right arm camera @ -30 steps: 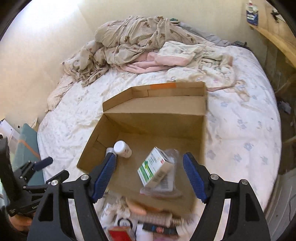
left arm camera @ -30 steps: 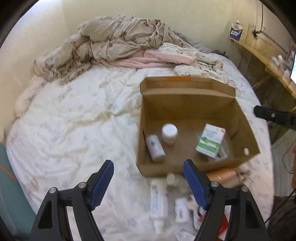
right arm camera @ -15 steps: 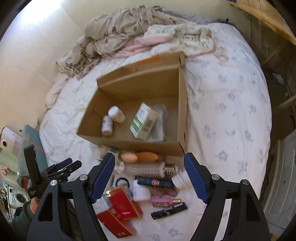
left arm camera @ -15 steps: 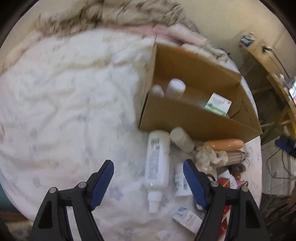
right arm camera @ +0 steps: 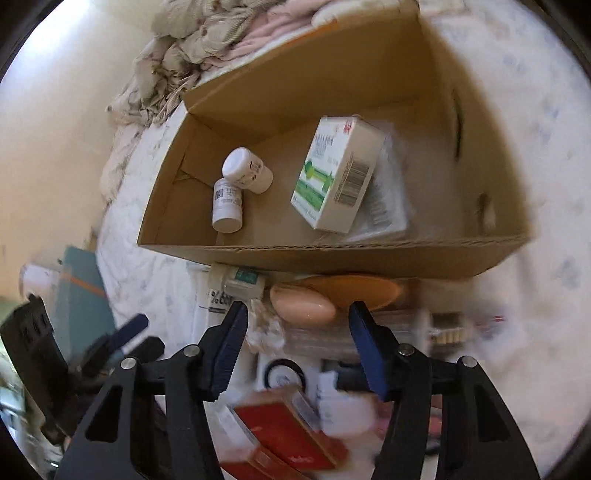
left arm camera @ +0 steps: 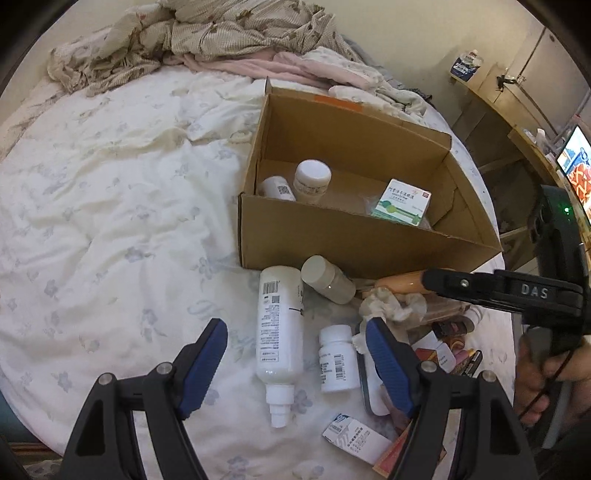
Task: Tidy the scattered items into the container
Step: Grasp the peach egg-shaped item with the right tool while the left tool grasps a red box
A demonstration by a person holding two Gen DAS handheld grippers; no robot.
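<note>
An open cardboard box [left arm camera: 351, 240] [right arm camera: 332, 258] sits on the bed, holding two white bottles [right arm camera: 236, 184] and a green-and-white medicine carton [right arm camera: 336, 173]. Loose items lie heaped against its near wall. My left gripper [left arm camera: 295, 328] hangs open above a long white spray bottle [left arm camera: 280, 325], beside a small white bottle [left arm camera: 338, 365]; it touches neither. My right gripper [right arm camera: 298, 314] hovers low over the heap, its jaws closing. A peach-and-orange rounded object [right arm camera: 303, 306] shows between the fingertips, and the pads are apart from it. A red carton [right arm camera: 288, 435] lies below the fingers.
A grey-capped bottle [left arm camera: 327, 280], a crumpled tissue [left arm camera: 388, 302] and a small white carton [left arm camera: 354, 439] also lie by the box. Rumpled bedclothes [left arm camera: 240, 33] are piled at the far side. A wooden desk [left arm camera: 517, 110] stands to the right. A person's hand [left arm camera: 546, 376] holds the right gripper.
Both grippers have dropped and tilted down toward the heap in front of the box. The right jaws stand narrower than before. The left jaws keep the same width.
</note>
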